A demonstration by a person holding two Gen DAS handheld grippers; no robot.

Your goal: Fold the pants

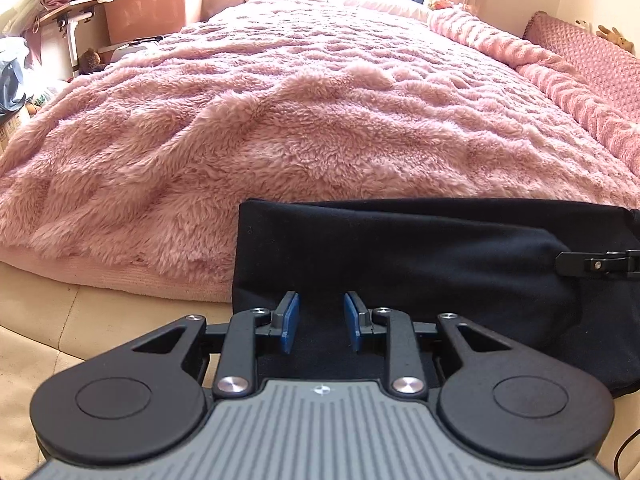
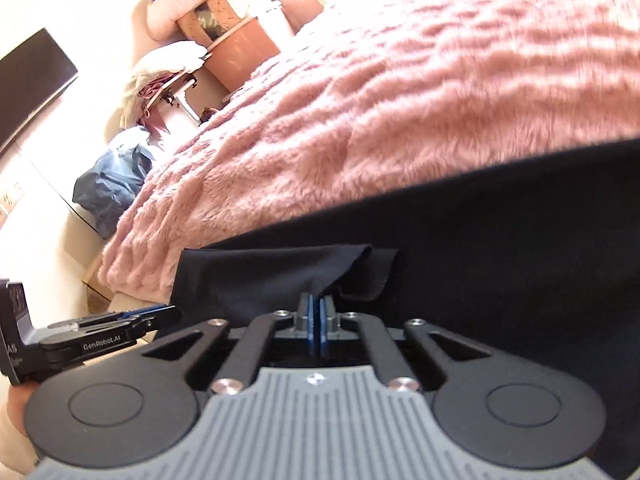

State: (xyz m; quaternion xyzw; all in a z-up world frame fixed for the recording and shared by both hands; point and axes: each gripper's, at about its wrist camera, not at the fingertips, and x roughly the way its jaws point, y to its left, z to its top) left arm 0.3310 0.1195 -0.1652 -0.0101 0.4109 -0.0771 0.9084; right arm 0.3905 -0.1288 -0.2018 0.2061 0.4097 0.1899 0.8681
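Black pants (image 1: 400,252) lie along the near edge of a bed covered by a fluffy pink blanket (image 1: 280,120). My left gripper (image 1: 322,322) is open, its blue pads (image 1: 290,320) on either side of the pants' near edge, with black cloth between them. My right gripper (image 2: 318,316) is shut on a raised fold of the pants (image 2: 480,240). The right gripper's finger (image 1: 592,265) shows at the right edge of the left wrist view. The left gripper (image 2: 120,320) shows at the lower left of the right wrist view.
The bed edge and a beige floor (image 1: 40,320) lie at the lower left. Pink bins (image 1: 152,8), a cluttered desk and bags (image 2: 112,188) stand beside the bed on the left. Pink pillows and a padded bench (image 1: 592,52) are far right.
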